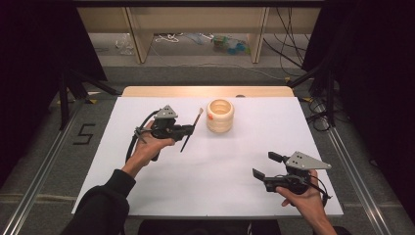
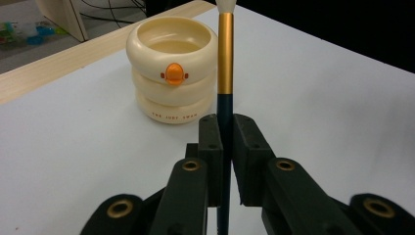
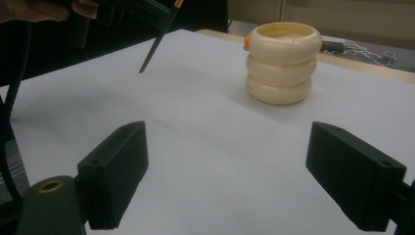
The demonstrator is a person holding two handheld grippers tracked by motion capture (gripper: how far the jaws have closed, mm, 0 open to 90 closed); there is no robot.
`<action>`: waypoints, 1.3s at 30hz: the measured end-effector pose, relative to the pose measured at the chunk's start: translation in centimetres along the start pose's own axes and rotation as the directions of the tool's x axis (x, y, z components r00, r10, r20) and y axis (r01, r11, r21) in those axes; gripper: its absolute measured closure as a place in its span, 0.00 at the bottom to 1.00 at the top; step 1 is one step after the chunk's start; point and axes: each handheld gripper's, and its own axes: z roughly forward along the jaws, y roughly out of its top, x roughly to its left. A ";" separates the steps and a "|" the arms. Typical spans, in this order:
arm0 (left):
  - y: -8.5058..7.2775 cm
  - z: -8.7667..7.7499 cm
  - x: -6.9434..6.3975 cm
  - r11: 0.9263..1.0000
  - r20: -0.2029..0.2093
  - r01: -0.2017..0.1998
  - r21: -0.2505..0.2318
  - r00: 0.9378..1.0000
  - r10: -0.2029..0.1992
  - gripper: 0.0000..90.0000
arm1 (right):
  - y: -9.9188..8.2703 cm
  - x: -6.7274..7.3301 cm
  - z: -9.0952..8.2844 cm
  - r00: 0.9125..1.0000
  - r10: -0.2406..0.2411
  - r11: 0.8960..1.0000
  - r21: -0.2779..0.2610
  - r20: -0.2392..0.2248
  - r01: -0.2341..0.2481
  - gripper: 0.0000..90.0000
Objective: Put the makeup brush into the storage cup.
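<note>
Left gripper view: your left gripper (image 2: 225, 134) fingers (image 2: 211, 147) clamp the makeup brush (image 2: 225, 73) mid-carry; right gripper (image 3: 227, 171) fingers wide, idle. Next, likely tip the brush into the ringed cream holder (image 2: 171, 68).

The ringed holder (image 1: 220, 116) stands on the table (image 1: 205, 166), toward its far edge. Just left of the holder, the left gripper (image 1: 192, 129) holds the brush (image 1: 192, 129) above the table, apart from the holder. The right gripper (image 1: 266, 165) hovers well nearer and right of the holder.
</note>
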 end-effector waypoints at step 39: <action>1.6 0.5 1.6 0.959 -0.146 0.047 -0.279 0.985 -0.091 0.92 | 0.1 -0.1 -0.2 1.000 0.001 1.000 -0.010 0.012 -0.001 0.18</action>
